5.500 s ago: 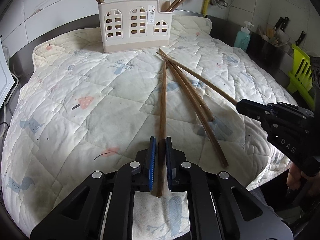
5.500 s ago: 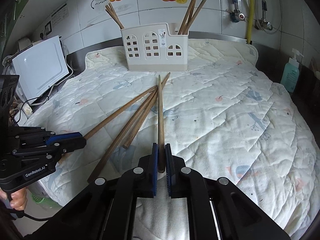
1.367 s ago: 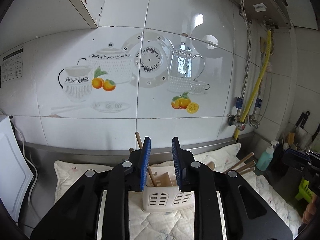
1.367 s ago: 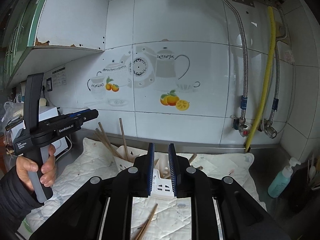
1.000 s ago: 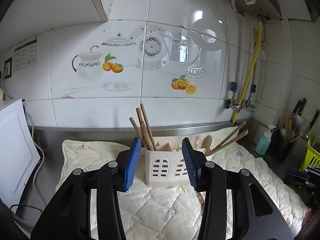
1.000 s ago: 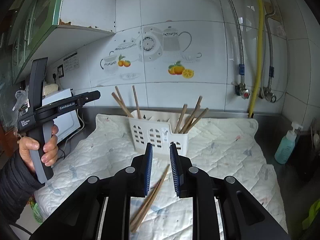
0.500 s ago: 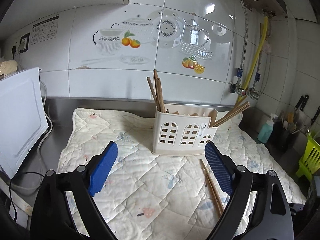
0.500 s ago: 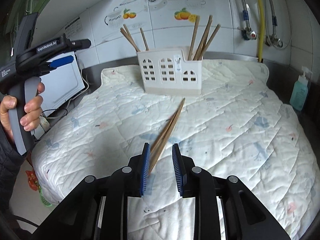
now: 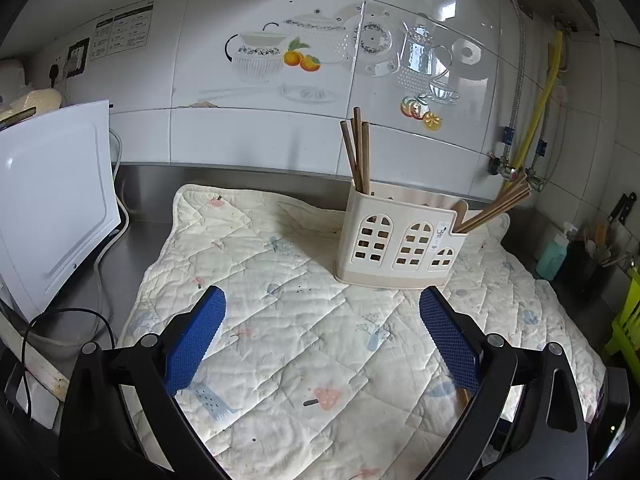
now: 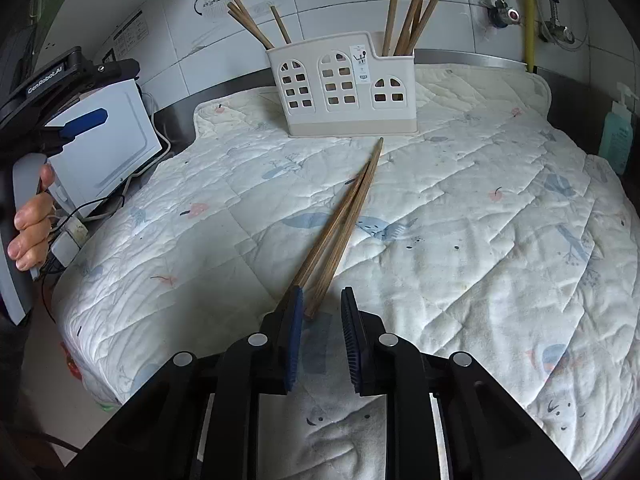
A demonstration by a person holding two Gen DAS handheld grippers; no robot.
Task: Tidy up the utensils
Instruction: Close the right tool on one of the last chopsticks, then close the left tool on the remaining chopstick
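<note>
Quilted white mat [image 10: 460,208] with small printed birds and mushrooms, filling most of both frames. Cream plastic utensil holder [image 10: 344,92] with arched window cut-outs, upper centre of the right wrist view, upright on the mat, chopsticks leaning out of its left and right compartments. White appliance [image 9: 52,200] at the left edge. Left gripper [image 9: 320,340] across the bottom of its own frame, blue pads spread very wide and opening, nothing between them. Right gripper [image 10: 320,336] bottom centre, jaws narrow and closing, pressing on nothing. Two loose wooden chopsticks [image 10: 344,220] lying on the mat, running diagonally from the holder's base down to the right gripper's left pad
</note>
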